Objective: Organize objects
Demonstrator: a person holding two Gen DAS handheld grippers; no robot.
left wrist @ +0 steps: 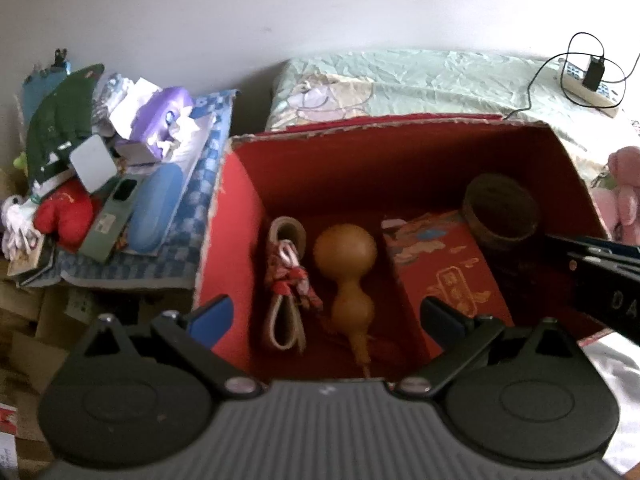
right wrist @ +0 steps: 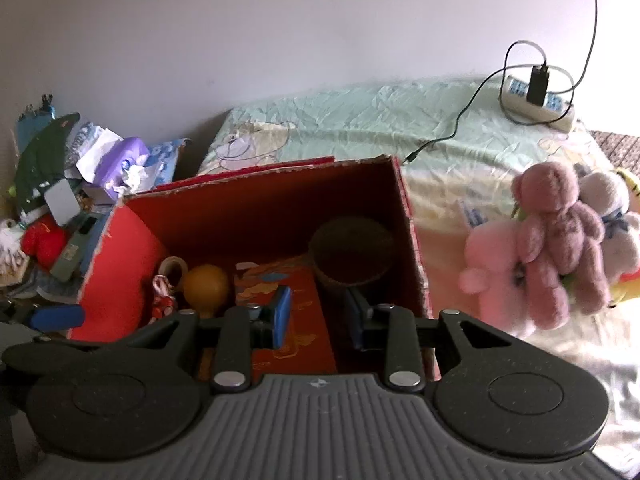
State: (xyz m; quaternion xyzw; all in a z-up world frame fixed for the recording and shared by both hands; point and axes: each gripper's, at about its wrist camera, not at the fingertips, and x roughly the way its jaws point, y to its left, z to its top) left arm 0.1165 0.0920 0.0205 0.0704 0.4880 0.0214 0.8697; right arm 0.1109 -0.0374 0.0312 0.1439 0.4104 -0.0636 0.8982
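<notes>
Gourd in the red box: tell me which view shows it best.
Left wrist view. The whole gourd lies unobstructed in the box, between the left gripper's open fingers. The right wrist view shows only its round bulb; the rest is hidden.

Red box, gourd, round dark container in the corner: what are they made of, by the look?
Red box: cardboard with a matte red face; the torn rim shows pale fibre. Gourd: looks like a dried natural gourd, smooth tan skin with a soft sheen, though moulded plastic can't be excluded. Round container: dark brown and dull, possibly woven fibre or wood; too dim to tell.
</notes>
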